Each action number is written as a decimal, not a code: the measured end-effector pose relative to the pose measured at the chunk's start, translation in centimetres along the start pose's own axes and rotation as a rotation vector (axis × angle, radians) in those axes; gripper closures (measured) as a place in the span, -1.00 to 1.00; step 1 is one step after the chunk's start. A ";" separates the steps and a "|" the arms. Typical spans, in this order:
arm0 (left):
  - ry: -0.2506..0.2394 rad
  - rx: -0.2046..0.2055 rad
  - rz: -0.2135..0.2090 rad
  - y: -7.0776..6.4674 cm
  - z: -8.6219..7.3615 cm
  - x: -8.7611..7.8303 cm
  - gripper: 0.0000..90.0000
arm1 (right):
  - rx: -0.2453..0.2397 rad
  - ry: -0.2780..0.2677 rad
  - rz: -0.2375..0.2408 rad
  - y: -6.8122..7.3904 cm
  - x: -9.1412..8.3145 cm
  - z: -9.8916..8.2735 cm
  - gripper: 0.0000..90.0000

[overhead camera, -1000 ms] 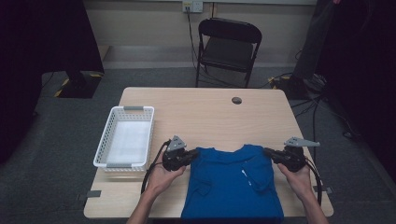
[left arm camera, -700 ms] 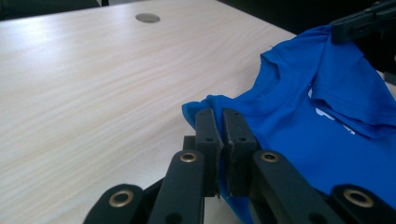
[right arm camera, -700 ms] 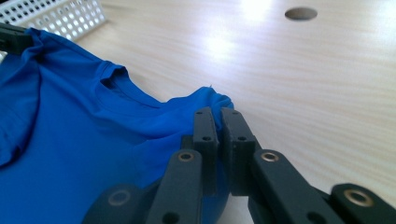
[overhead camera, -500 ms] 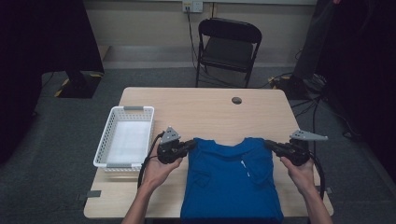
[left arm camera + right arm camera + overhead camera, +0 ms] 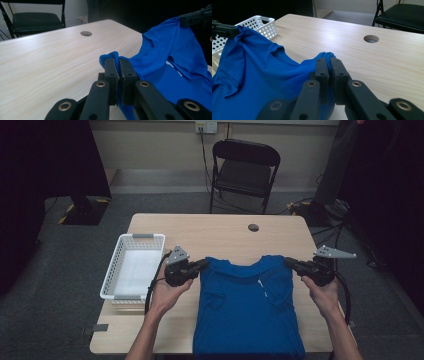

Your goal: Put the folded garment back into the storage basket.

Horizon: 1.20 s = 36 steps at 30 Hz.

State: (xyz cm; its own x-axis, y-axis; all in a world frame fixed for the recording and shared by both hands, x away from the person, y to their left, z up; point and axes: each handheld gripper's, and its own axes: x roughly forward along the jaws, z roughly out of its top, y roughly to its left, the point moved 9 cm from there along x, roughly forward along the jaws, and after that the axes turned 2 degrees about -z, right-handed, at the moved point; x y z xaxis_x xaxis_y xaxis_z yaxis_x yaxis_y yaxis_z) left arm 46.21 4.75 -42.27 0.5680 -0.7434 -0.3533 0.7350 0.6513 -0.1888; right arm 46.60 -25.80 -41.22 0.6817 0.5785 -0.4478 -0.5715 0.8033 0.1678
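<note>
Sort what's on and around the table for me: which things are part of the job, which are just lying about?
In the job:
- blue T-shirt
- left gripper, shut on one shoulder
- right gripper, shut on the other shoulder

Lying about:
- white basket
- folding chair
- table, with its cable hole

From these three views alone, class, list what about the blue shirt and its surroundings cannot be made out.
- Blue shirt: hem cut off by the high view's bottom edge.
- White mark near its collar: too small to read.
- Shirt cloth inside the left gripper and right gripper: hidden by the closed jaws.
- White basket: the contents, too washed out to tell.
</note>
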 end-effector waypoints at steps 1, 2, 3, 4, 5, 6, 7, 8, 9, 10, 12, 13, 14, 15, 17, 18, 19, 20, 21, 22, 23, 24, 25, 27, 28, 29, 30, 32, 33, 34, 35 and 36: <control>-0.007 0.002 0.000 0.0 0.3 -0.2 0.92 | -0.001 0.000 0.001 0.0 0.0 0.1 0.89; -0.009 0.005 0.004 0.0 0.5 -0.4 0.92 | 0.001 -0.002 0.004 0.0 0.0 0.3 0.89; -0.008 0.011 0.004 0.0 0.7 -0.6 0.92 | 0.002 -0.006 0.008 0.0 -0.1 0.5 0.89; -0.007 0.018 0.008 0.0 0.8 -0.7 0.92 | 0.007 -0.009 0.010 0.0 -0.1 0.6 0.89; -0.005 0.023 0.012 0.1 1.0 -0.9 0.92 | 0.007 -0.012 0.012 0.0 -0.1 0.8 0.89; -0.006 0.026 0.015 0.1 1.2 -1.0 0.92 | 0.008 -0.015 0.013 0.1 -0.1 0.9 0.89; -0.011 0.027 0.018 0.2 1.5 -1.2 0.92 | 0.007 -0.018 0.015 0.1 -0.1 1.2 0.89; -0.017 0.029 0.020 0.3 1.8 -1.3 0.92 | 0.008 -0.022 0.017 0.2 -0.1 1.4 0.89; -0.020 0.034 0.024 0.4 2.1 -1.4 0.92 | 0.008 -0.026 0.019 0.2 -0.2 1.7 0.89; -0.025 0.037 0.027 0.5 2.4 -1.5 0.92 | 0.008 -0.031 0.021 0.3 -0.2 2.0 0.90; -0.027 0.049 0.030 0.5 3.1 -1.7 0.92 | 0.007 -0.038 0.022 0.3 -0.3 2.6 0.89; -0.037 0.047 0.030 0.6 3.5 -1.8 0.92 | 0.005 -0.041 0.024 0.4 -0.3 2.9 0.90; -0.041 0.049 0.032 0.7 3.9 -1.9 0.92 | 0.005 -0.045 0.025 0.4 -0.3 3.2 0.89; -0.046 0.054 0.036 0.8 4.3 -2.0 0.92 | 0.006 -0.048 0.025 0.4 -0.3 3.5 0.89; -0.056 0.055 0.039 0.9 4.9 -2.1 0.92 | 0.011 -0.056 0.032 0.5 -0.3 4.1 0.89; -0.057 0.059 0.043 1.1 5.2 -2.1 0.92 | 0.010 -0.058 0.031 0.4 -0.3 4.3 0.89; -0.059 0.061 0.044 1.2 5.5 -2.1 0.92 | 0.010 -0.060 0.030 0.4 -0.3 4.6 0.90; -0.057 0.066 0.048 1.3 5.7 -2.1 0.92 | 0.009 -0.062 0.031 0.4 -0.3 4.8 0.89; -0.060 0.067 0.050 1.4 5.9 -2.1 0.92 | 0.009 -0.064 0.030 0.4 -0.3 5.1 0.90; -0.068 0.064 0.050 1.5 6.2 -2.1 0.92 | 0.010 -0.067 0.030 0.4 -0.3 5.3 0.90; -0.072 0.069 0.056 1.6 6.4 -2.1 0.92 | 0.011 -0.068 0.030 0.4 -0.3 5.6 0.90; -0.076 0.070 0.056 1.7 6.6 -2.1 0.92 | 0.011 -0.071 0.028 0.3 -0.3 5.8 0.90; -0.080 0.069 0.057 1.8 6.8 -2.0 0.92 | 0.011 -0.072 0.025 0.3 -0.3 6.1 0.90; -0.083 0.068 0.060 2.1 7.1 -1.9 0.92 | 0.015 -0.081 0.023 0.1 -0.3 6.6 0.90; -0.083 0.072 0.064 2.2 7.2 -1.8 0.92 | 0.016 -0.084 0.020 0.1 -0.3 6.8 0.90; -0.084 0.070 0.066 2.3 7.2 -1.7 0.92 | 0.018 -0.086 0.018 0.0 -0.4 7.0 0.90; -0.084 0.071 0.069 2.5 7.3 -1.6 0.92 | 0.019 -0.089 0.016 -0.1 -0.4 7.2 0.90; -0.099 0.057 0.069 2.6 7.3 -1.5 0.92 | 0.025 -0.095 0.017 -0.3 -0.4 7.5 0.90; -0.099 0.057 0.069 2.7 7.3 -1.4 0.92 | 0.028 -0.090 0.014 -0.3 -0.3 7.6 0.90; -0.098 0.058 0.071 2.7 7.3 -1.4 0.92 | 0.028 -0.083 0.008 -0.5 -0.2 7.7 0.90; -0.095 0.060 0.072 2.7 7.2 -1.3 0.92 | 0.030 -0.082 0.005 -0.6 -0.1 7.7 0.90; -0.090 0.061 0.071 2.7 7.1 -1.2 0.92 | 0.035 -0.081 0.004 -0.8 0.0 7.8 0.90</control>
State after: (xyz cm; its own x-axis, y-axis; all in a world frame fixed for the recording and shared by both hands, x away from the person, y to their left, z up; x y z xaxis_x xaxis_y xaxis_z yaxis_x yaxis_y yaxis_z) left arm 50.16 6.27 -35.81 0.6481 -0.7083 -0.2800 0.7116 0.6941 -0.1088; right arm 50.58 -25.32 -34.52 0.7148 0.5903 -0.3750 -0.5592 0.8045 0.2004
